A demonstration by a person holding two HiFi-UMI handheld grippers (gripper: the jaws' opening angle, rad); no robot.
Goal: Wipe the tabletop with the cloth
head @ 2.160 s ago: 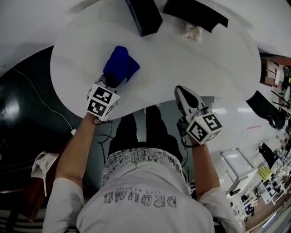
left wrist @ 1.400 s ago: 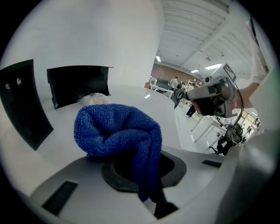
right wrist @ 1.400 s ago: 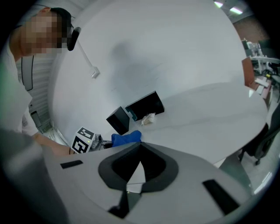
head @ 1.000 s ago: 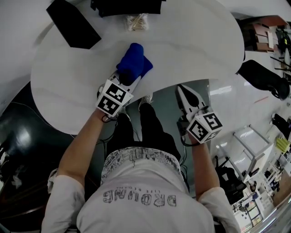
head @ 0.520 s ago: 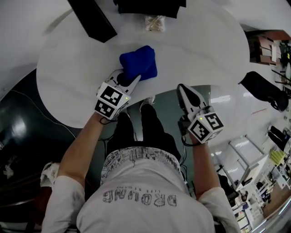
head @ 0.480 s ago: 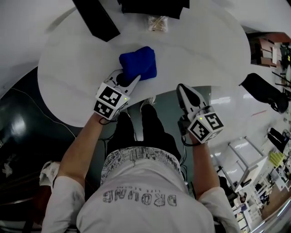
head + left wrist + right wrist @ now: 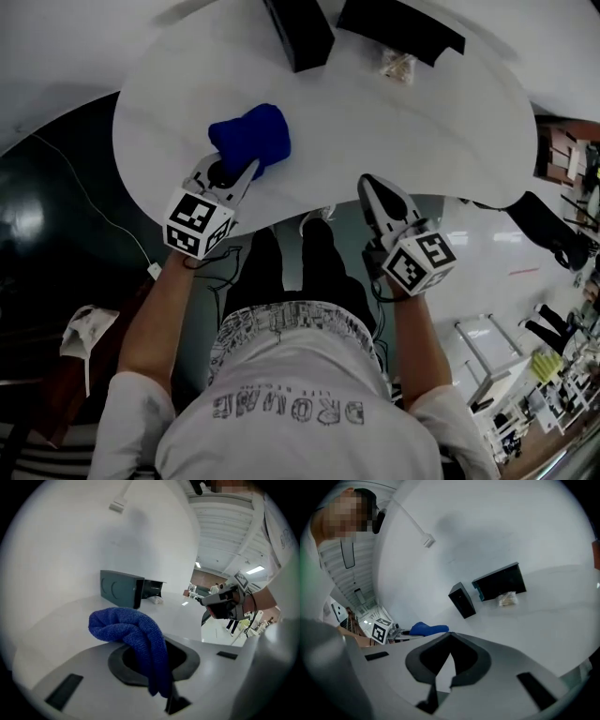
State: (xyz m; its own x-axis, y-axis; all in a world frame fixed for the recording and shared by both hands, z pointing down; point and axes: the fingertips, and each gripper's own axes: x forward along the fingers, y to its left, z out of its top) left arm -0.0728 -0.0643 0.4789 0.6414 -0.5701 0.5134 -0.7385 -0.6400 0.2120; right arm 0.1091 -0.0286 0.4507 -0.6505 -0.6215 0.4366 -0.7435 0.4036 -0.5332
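Observation:
A crumpled blue cloth (image 7: 251, 139) lies on the round white tabletop (image 7: 394, 131), left of centre and near the front edge. My left gripper (image 7: 231, 172) is shut on the cloth's near end. In the left gripper view the cloth (image 7: 127, 626) hangs out between the closed jaws of that gripper (image 7: 158, 670) and bunches on the table ahead. My right gripper (image 7: 368, 186) hovers at the table's front edge, shut with nothing in it. Its own view shows the right gripper (image 7: 450, 635) with jaws together, and the cloth (image 7: 427, 628) far to the left.
A black box (image 7: 300, 33) and a flat black case (image 7: 401, 26) stand at the table's far side, with a small clear packet (image 7: 397, 66) beside them. A white cable (image 7: 89, 202) runs over the dark floor at left. The person's legs (image 7: 300, 272) are under the front edge.
My left gripper has dragged the cloth leftward across the table, from right of the black box to left of it. The right gripper has stayed at the front edge, shut.

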